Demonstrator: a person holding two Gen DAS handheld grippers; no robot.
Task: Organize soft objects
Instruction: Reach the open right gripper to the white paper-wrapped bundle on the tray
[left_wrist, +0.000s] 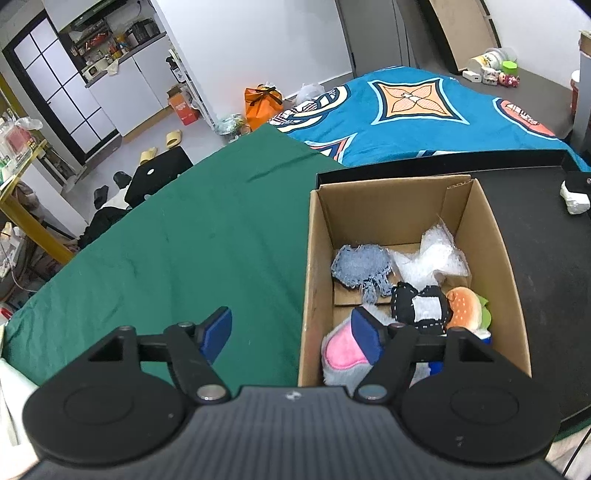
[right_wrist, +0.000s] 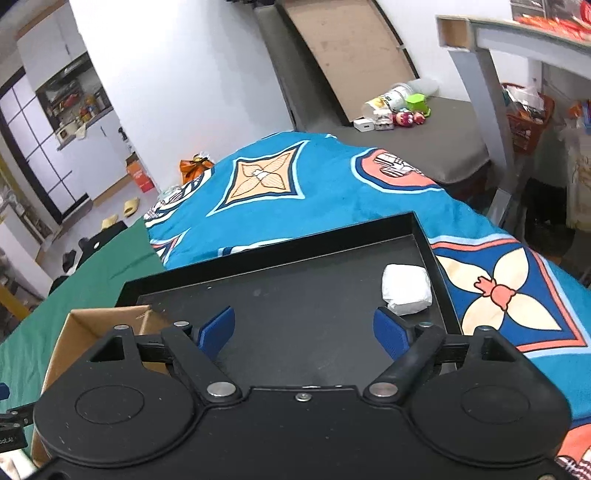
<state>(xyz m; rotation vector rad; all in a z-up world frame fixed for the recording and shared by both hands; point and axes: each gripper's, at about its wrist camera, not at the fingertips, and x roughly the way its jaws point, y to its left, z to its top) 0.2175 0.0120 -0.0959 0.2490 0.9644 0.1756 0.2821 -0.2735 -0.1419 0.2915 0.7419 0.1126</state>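
Both the left gripper (left_wrist: 291, 334) and right gripper (right_wrist: 304, 328) have jaws wide apart and empty; the white bundle (right_wrist: 406, 290) lies lengthwise ahead-right of the right jaws, while only the left view shows the soft toys in the box (left_wrist: 384, 201).

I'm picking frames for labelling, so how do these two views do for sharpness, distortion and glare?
Left wrist view: sharp, soft items in the cardboard box readable; strong fisheye bending of the green cloth edge, dark corners; no harsh glare. Right wrist view: also sharp, the white bundle crisp on the black tray; faint sheen on the tray, straight edges curved, even indoor light.
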